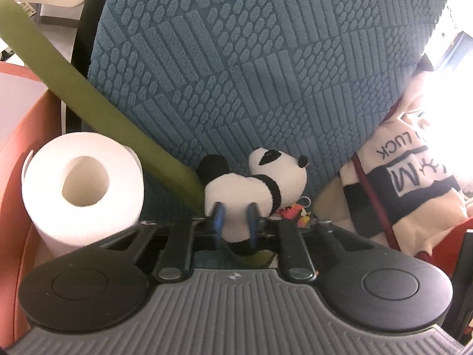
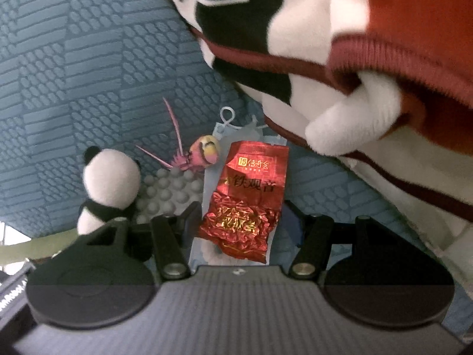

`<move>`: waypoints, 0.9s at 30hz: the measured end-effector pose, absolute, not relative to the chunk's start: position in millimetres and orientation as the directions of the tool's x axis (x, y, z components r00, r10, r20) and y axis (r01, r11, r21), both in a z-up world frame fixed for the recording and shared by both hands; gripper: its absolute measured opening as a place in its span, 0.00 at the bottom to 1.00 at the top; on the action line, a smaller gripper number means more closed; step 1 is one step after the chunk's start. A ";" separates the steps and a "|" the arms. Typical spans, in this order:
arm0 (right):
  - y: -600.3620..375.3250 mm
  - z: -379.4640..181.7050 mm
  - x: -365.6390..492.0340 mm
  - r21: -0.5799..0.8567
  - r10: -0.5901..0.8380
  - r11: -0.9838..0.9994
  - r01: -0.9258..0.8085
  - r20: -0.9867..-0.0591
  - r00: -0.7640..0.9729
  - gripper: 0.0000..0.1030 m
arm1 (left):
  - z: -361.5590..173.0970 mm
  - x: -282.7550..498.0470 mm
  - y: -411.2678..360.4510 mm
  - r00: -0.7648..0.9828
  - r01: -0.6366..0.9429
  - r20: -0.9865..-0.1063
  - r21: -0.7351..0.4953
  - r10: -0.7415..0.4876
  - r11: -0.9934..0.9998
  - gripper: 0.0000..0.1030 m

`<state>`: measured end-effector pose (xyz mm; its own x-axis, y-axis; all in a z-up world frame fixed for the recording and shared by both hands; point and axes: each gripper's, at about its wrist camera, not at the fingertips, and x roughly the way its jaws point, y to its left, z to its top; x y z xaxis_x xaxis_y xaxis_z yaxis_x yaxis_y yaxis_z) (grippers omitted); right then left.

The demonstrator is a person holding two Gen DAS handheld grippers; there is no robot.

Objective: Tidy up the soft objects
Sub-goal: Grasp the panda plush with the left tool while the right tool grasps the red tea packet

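Your left gripper (image 1: 235, 218) is clamped on the belly of the small black-and-white plush panda (image 1: 254, 186), which sits on the teal textured cushion (image 1: 251, 59), just right of the white toilet paper roll (image 1: 81, 183). Lift straight, keeping the squeeze steady so the soft body doesn't slip. Your right gripper (image 2: 241, 222) stands apart over the red foil tea packet (image 2: 245, 198) on the cushion.

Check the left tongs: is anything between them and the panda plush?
Nothing visible. The left tongs are already shut on the panda plush, their blue pads pinching its body directly. The green strap only passes alongside.
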<state>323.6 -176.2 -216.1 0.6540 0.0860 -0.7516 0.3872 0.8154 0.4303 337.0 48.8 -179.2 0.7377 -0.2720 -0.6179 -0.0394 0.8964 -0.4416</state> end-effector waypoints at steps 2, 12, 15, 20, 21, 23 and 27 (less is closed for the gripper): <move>-175.4 -211.5 320.4 0.424 0.093 0.829 0.363 -0.746 0.659 0.59 | -177.0 331.0 49.6 0.738 -0.025 -0.613 -0.443 -0.282 0.896 0.02; -175.6 -205.4 307.1 0.410 0.119 0.856 0.315 -0.749 0.652 0.58 | -187.7 329.3 60.3 0.705 -0.047 -0.619 -0.527 -0.346 0.848 0.04; -178.8 -207.2 305.2 0.409 0.118 0.855 0.321 -0.754 0.646 0.58 | -190.0 333.0 60.7 0.697 -0.059 -0.625 -0.540 -0.352 0.840 0.34; -184.6 -211.2 308.5 0.404 0.111 0.847 0.345 -0.769 0.629 0.58 | -180.7 331.5 54.3 0.730 0.010 -0.580 -0.519 -0.361 0.855 0.45; -186.3 -211.1 308.7 0.399 0.105 0.849 0.346 -0.769 0.631 0.58 | -178.1 331.4 51.5 0.735 0.035 -0.566 -0.518 -0.374 0.854 0.45; -190.2 -211.2 309.6 0.402 0.106 0.847 0.348 -0.768 0.632 0.58 | -174.6 332.4 46.3 0.731 0.087 -0.548 -0.516 -0.406 0.852 0.45; -197.7 -214.6 312.9 0.397 0.110 0.851 0.345 -0.776 0.622 0.58 | -175.1 338.7 31.5 0.715 0.154 -0.544 -0.491 -0.440 0.857 0.50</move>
